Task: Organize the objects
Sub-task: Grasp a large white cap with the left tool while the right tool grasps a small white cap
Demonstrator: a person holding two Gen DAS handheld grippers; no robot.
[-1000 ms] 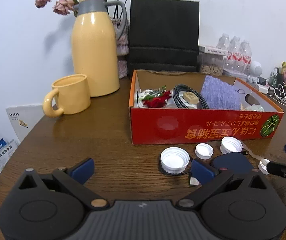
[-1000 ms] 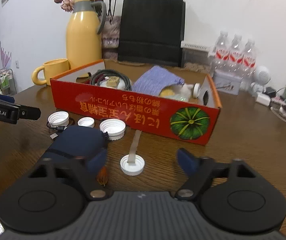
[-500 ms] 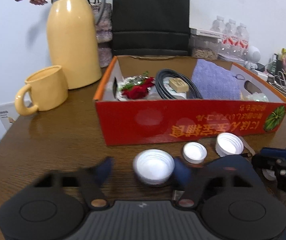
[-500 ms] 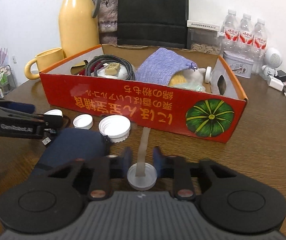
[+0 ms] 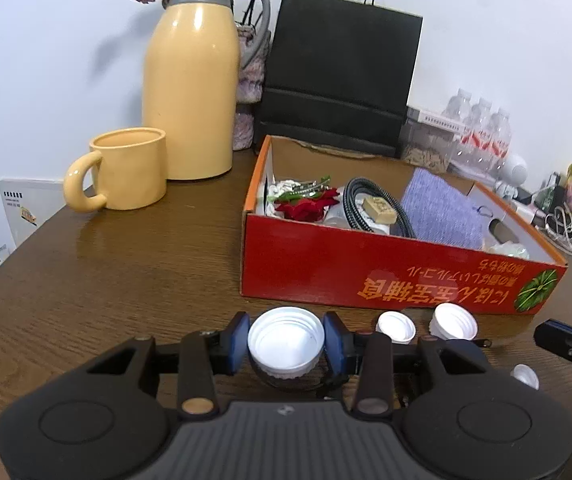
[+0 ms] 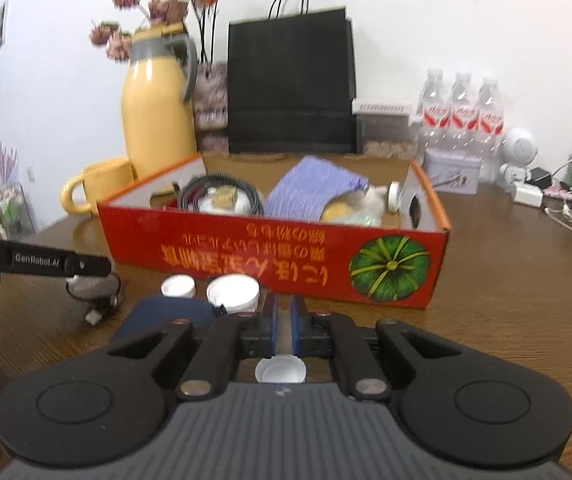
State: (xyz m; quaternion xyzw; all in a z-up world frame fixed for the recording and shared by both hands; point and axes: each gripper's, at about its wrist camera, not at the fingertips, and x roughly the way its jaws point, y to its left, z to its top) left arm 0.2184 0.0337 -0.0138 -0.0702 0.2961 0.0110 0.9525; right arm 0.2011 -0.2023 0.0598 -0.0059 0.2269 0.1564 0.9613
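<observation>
Left tool [image 5: 286, 342] clamps the large white cap [image 5: 286, 340], right tool [image 6: 281, 326] pinches the beige strip [image 6: 283, 326]; red box [image 5: 386, 276] lies straight ahead of both, just beyond the caps.

Plain white wall [image 5: 65, 60] behind a dark brown wooden table [image 5: 125, 264], glossy with reflected light.

Bench [image 5: 125, 264] glossy dark wood grain. Box [image 5: 366, 272] printed red cardboard. Jug [image 5: 189, 92] glossy yellow. Mug [image 5: 133, 172] matt yellow. Cap [image 5: 286, 338] ribbed white plastic. Cloth [image 5: 438, 216] purple knit.
</observation>
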